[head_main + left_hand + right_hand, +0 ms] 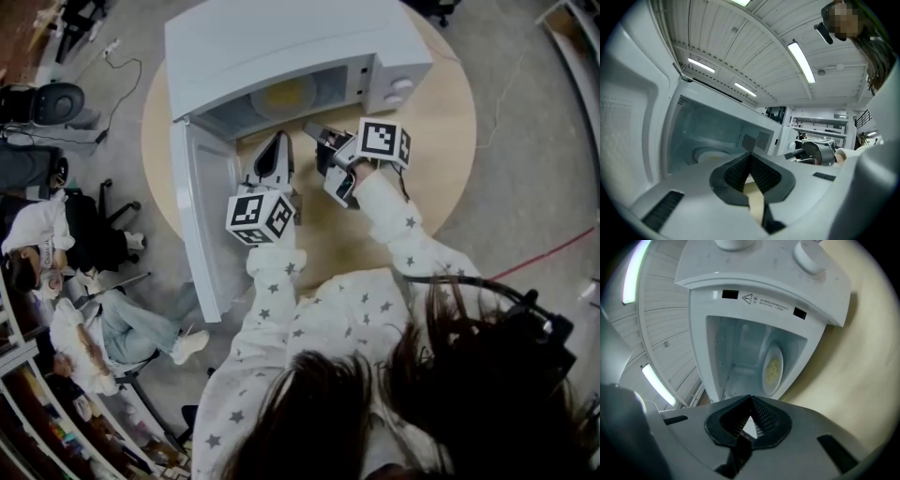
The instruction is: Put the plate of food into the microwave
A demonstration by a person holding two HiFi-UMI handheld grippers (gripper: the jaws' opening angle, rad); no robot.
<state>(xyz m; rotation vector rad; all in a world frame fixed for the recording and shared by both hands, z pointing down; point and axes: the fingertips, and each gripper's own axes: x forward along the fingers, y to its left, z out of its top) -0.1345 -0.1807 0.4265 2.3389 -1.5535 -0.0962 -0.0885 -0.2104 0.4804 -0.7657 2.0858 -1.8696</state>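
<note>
Microwave (281, 47) holds one plate (772, 369) (door (211, 216) open); left claw (750, 154), right claw (750, 398) closed.

Head view looks steeply down; both gripper views face microwave (291, 42).

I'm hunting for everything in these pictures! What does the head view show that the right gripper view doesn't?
Only the head view: the star-patterned sleeves, the left tongs, and people sitting off to the side.

Only the right gripper view: long ceiling lights and the warning label on the microwave's front frame.

Both: the white microwave, the plate of yellow food inside it, the knobs, the tan table, and the right tongs, shut and empty.
</note>
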